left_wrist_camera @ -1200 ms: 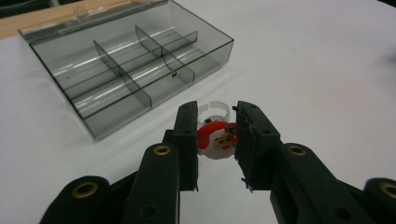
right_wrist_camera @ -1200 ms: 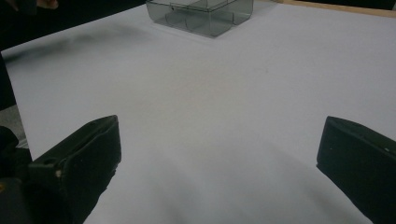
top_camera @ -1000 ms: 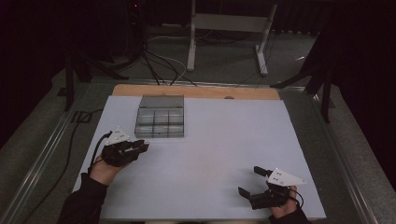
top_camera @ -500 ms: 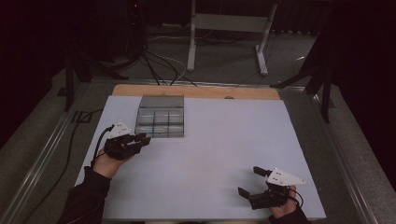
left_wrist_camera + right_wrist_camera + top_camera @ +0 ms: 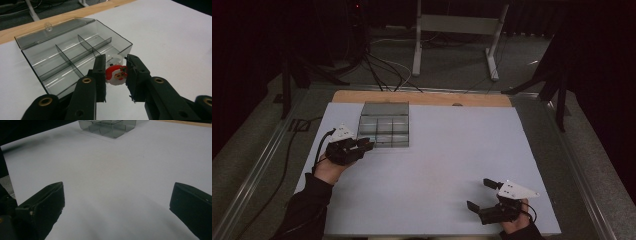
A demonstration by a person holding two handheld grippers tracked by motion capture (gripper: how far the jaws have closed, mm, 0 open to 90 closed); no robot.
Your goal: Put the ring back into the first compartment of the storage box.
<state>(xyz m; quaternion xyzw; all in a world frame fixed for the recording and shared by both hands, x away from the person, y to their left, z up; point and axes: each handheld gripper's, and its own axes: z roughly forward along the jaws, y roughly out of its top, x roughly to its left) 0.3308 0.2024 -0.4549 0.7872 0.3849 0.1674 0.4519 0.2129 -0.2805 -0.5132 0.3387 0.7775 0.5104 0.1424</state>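
Note:
My left gripper (image 5: 115, 76) (image 5: 366, 144) is shut on a small Santa-face ring (image 5: 115, 74), red and white with a pale band behind it. It hovers just at the near left corner of a clear divided box (image 5: 75, 56) (image 5: 383, 127), whose lid lies open at the back. The box's compartments look bare. My right gripper (image 5: 481, 194) rests low at the table's near right, jaws wide open with nothing between them; its two black fingers (image 5: 45, 202) frame bare white table. The box (image 5: 107, 126) lies far off in the right gripper view.
A white sheet (image 5: 437, 165) covers the table, with a wooden strip (image 5: 422, 97) along the far edge. A metal rail (image 5: 257, 165) runs down the left side. Beyond the table stand a white frame (image 5: 457, 35) and loose cables (image 5: 382, 67) on the floor.
My left gripper has moved forward and a little right, up to the box's near left corner, still holding the ring. The right gripper has stayed put.

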